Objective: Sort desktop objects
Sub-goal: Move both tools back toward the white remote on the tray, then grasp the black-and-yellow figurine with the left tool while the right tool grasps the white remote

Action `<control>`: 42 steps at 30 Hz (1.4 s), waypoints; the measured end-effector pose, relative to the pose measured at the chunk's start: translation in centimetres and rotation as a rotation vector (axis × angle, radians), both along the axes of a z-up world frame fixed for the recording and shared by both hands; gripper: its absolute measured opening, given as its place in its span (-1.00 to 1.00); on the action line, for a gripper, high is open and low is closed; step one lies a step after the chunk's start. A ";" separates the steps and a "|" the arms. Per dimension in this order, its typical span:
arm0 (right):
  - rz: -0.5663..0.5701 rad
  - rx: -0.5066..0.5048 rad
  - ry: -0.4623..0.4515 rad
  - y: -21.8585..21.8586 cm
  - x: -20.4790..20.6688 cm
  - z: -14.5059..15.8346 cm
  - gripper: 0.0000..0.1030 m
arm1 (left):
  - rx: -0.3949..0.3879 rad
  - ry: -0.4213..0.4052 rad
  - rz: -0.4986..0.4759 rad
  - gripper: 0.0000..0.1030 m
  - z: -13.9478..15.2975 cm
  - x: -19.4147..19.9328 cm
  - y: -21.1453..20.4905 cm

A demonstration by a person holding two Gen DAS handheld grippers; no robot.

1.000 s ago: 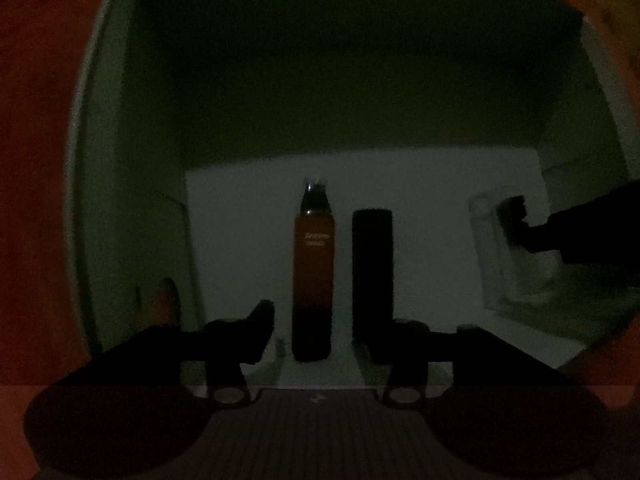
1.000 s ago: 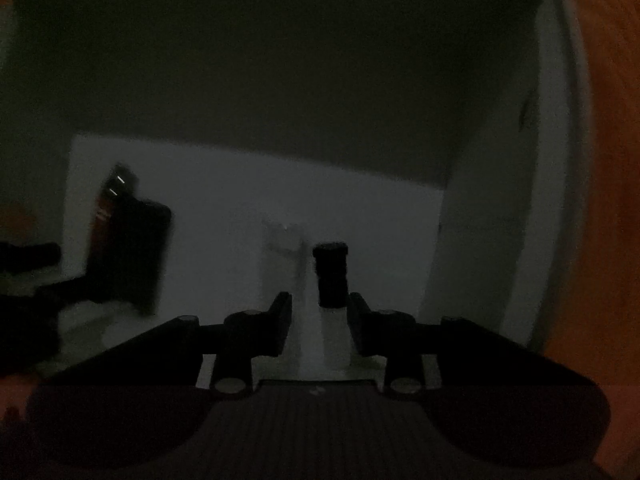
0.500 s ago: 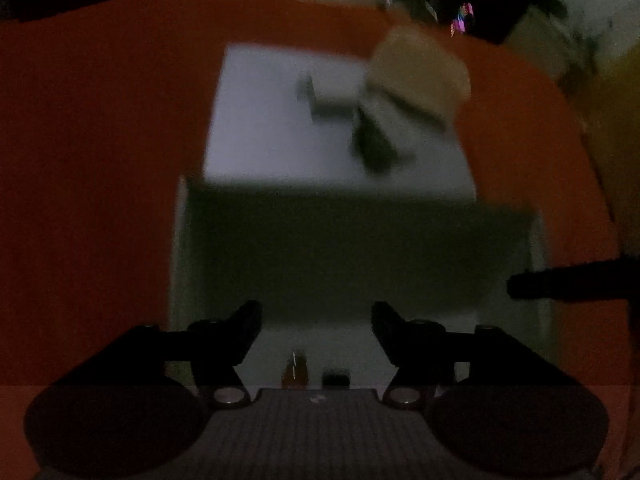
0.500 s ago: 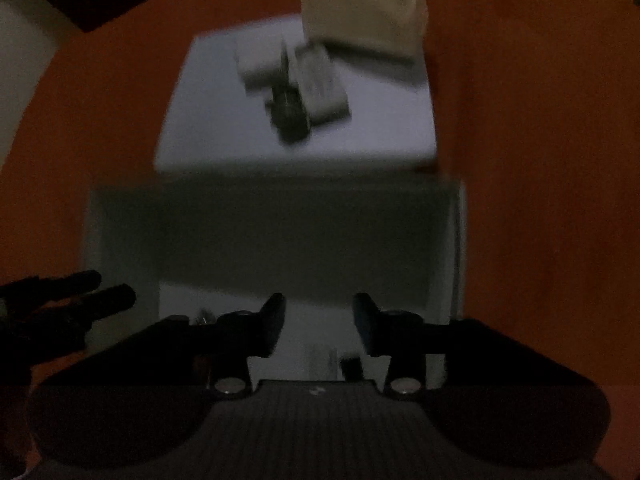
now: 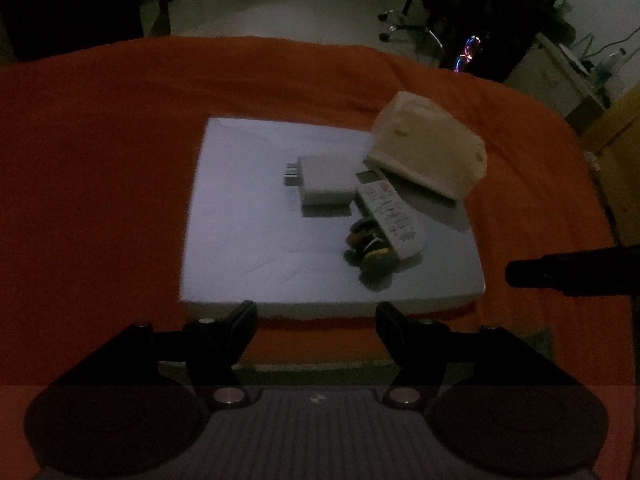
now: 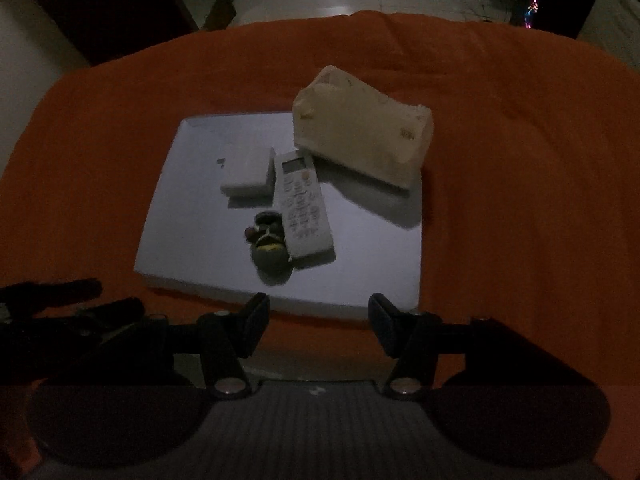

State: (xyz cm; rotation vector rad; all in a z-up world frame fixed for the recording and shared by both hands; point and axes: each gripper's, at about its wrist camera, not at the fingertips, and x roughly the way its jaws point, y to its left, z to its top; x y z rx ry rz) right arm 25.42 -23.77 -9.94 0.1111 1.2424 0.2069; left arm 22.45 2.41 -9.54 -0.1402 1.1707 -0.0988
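Observation:
A flat white board (image 5: 248, 232) lies on the orange cloth and also shows in the right wrist view (image 6: 192, 232). On it are a white charger block (image 5: 324, 180) (image 6: 248, 178), a white remote (image 5: 392, 212) (image 6: 304, 208), a small dark toy figure (image 5: 370, 250) (image 6: 269, 246) and a beige tissue pack (image 5: 428, 152) (image 6: 360, 136) at its far right corner. My left gripper (image 5: 316, 320) is open and empty above the near edge. My right gripper (image 6: 318, 316) is open and empty too.
The orange cloth (image 5: 100, 160) covers the table all around the board. A pale rim of a box (image 5: 312, 368) shows just under my fingers. Beyond the table are a dim floor, chair wheels (image 5: 390, 28) and cabinets at the right.
Both grippers have lifted up and back out of the white box where the bottles stood. The view now looks over the board, and both jaws stand wider.

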 end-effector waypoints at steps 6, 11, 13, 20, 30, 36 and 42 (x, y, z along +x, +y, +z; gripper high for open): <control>-0.032 0.001 0.018 -1.2 2.6 -2.0 0.14 | -0.025 0.033 0.056 0.20 -2.7 3.3 -1.2; -0.053 -0.001 0.040 -1.9 4.5 -3.8 0.14 | -0.026 0.030 0.050 0.20 -4.4 5.6 -3.0; -0.056 0.000 0.051 -2.1 5.1 -4.6 0.14 | -0.029 0.043 0.052 0.20 -5.4 6.5 -3.7; -0.050 0.012 0.070 -2.6 7.1 -6.5 0.13 | -0.005 0.079 0.035 0.16 -8.4 8.5 -5.6; -0.043 0.018 0.099 -2.8 8.0 -8.1 0.13 | -0.025 0.084 0.011 -0.32 -10.1 9.0 -6.3; -0.039 0.019 0.094 -2.6 8.0 -7.7 0.13 | -0.025 0.084 0.017 -0.35 -9.4 8.2 -4.3; -0.011 0.010 0.085 -0.8 8.7 -7.3 0.13 | -0.025 0.078 0.037 -0.43 -8.8 7.8 -1.4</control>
